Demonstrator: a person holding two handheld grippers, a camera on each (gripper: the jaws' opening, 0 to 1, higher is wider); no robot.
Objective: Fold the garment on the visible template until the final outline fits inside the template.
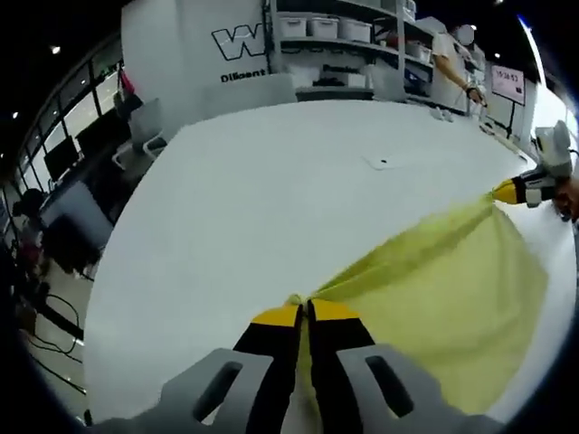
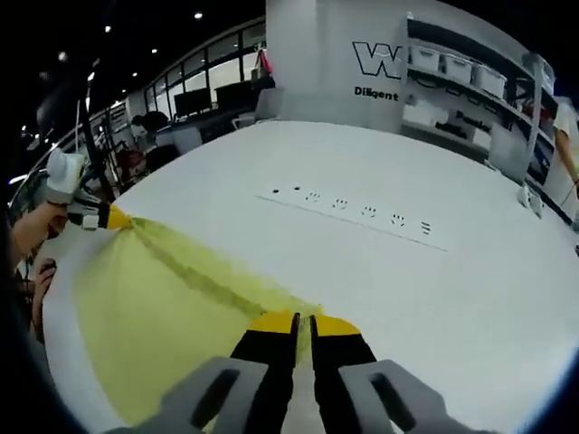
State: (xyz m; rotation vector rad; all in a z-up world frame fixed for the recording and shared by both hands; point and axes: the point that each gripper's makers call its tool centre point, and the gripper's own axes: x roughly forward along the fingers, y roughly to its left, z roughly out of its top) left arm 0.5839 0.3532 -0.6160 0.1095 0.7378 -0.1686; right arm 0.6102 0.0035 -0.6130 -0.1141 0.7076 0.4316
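The left gripper point(image 1: 306, 314) has its jaws closed together on the cloth point(image 1: 434, 307), and the right gripper point(image 2: 303, 323) pinches it the same way. Each gripper is seen far off in the other's view (a hand point(image 2: 32, 231) behind one), well apart.

This looks like a lab or open-plan office. A large white desk point(image 1: 271, 208) stands before shelves of storage bins point(image 1: 326, 27), a wall bearing a logo point(image 2: 380, 63), monitors point(image 1: 59, 158) and office chairs point(image 1: 145, 127). Spotlights dot a dark ceiling.
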